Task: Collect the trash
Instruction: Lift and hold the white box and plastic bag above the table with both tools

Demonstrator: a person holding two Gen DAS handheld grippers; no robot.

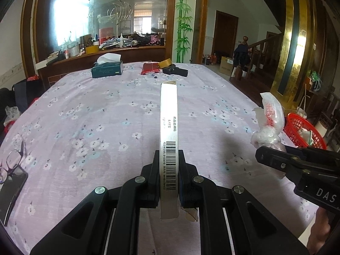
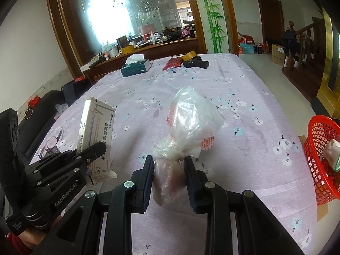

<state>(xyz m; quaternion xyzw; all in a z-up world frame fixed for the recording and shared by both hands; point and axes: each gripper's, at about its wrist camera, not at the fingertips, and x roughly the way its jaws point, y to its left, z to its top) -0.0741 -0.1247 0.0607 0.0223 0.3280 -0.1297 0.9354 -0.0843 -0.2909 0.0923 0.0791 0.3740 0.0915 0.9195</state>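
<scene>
Both hands are carrying trash above the tabletop (image 1: 89, 110); neither piece is binned yet.

Left hand-held gripper (image 1: 169, 182): jaws are pressing flat against the two broad faces of a box (image 1: 167, 123), a slim white carton with a barcode on its narrow edge. The box's long axis is running straight ahead along the fingers, far end with an open flap pointing away. In the right wrist view the same box (image 2: 95, 127) is showing its printed face, standing up out of the left hand-held gripper (image 2: 93, 155).

Right hand-held gripper (image 2: 169, 170): jaws are part-way in, pinching the neck of a knotted clear bag (image 2: 191, 119) just below the knot; the bag's bulk is ballooning forward and up past the fingertips. From the left wrist view the bag (image 1: 271, 116) is sitting just to the right of the box.

Key relation: the red basket (image 2: 320, 159) is lying off the tabletop's right edge, to the right of both grippers, already holding some scrap. The right hand is the nearer one, the left is a gripper's place further off. Judgement: the bag probably goes in first with a rightward swing; the box then has to cross the same path, and tipping its long axis downward would help it clear the rim (image 1: 301, 125).
</scene>
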